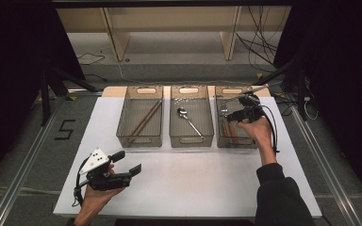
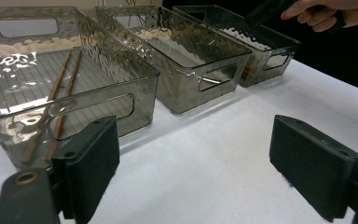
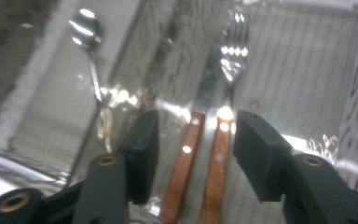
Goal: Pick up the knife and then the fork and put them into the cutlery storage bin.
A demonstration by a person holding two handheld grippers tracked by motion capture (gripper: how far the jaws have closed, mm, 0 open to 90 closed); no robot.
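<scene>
**tray_nerd:** Over the right-hand bin (image 1: 236,141), that's where the right gripper (image 1: 230,116) is hanging. In its own view the jaws stand apart, with the two wooden-handled pieces lying flat on the bin floor between and below them: a fork (image 3: 223,116) and, just beside it, a knife (image 3: 193,135). Pads aren't pressing on either, as far as I can see.

**benchwatch:** yep, agree. Handles side by side, nearly parallel, fork tines pointing away from the camera. What's in the others?

**tray_nerd:** Middle bin (image 1: 191,139) has a spoon (image 1: 188,120) lying diagonally. Left bin (image 1: 139,140) has a pair of chopsticks (image 1: 145,120), also laid at a slant.

**benchwatch:** and the left gripper (image 1: 128,162)?

**tray_nerd:** Held near the front left of the white table (image 1: 193,183), well away from the bins, jaws wide apart with nothing between them, just bare tabletop in its view.
</scene>
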